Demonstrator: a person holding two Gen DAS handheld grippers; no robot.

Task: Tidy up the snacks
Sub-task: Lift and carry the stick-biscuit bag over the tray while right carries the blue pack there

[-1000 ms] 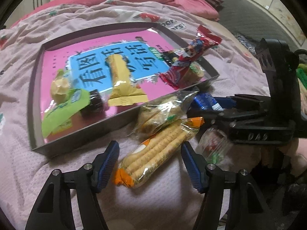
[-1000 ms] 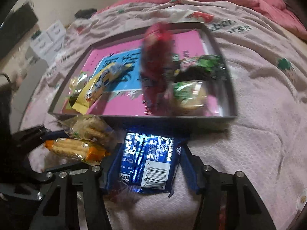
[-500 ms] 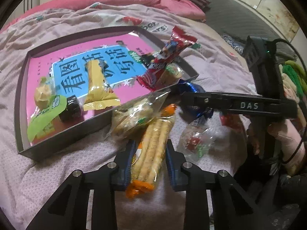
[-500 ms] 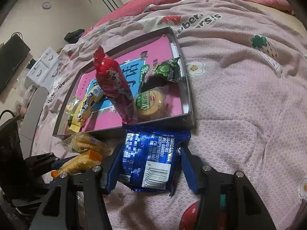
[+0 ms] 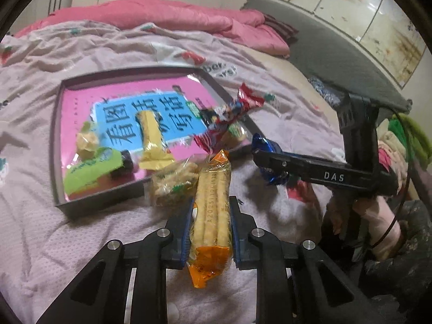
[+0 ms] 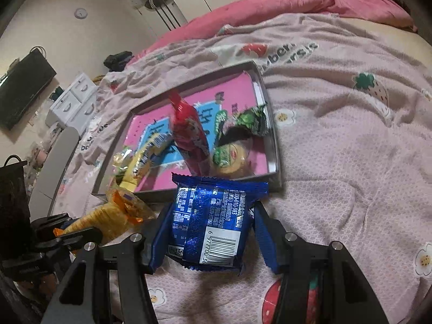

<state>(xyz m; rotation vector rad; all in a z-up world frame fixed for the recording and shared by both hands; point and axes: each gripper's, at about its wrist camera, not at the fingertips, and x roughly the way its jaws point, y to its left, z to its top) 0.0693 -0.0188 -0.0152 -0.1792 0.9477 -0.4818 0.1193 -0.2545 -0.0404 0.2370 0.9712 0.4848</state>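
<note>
Left tongs: I pinch the orange biscuit-stick pack by its long sides, low in the middle of the left view. My tongs have just been closing on it.
Right tongs: I hold the blue foil pack between the 2 pads, low in the middle of the right view.
Tray: on the bed, in the middle left of the left view, with other snacks inside it already.
How the stick pack feels: I think light, crinkly and slippery. The sticks could snap, so I squeeze gently.
How the blue pack feels: I think soft and puffy. Hold the flat sides.
Writing: "DAS" on the right tongs' arm. A barcode sits on the blue pack. A date code is printed on the stick pack.
</note>
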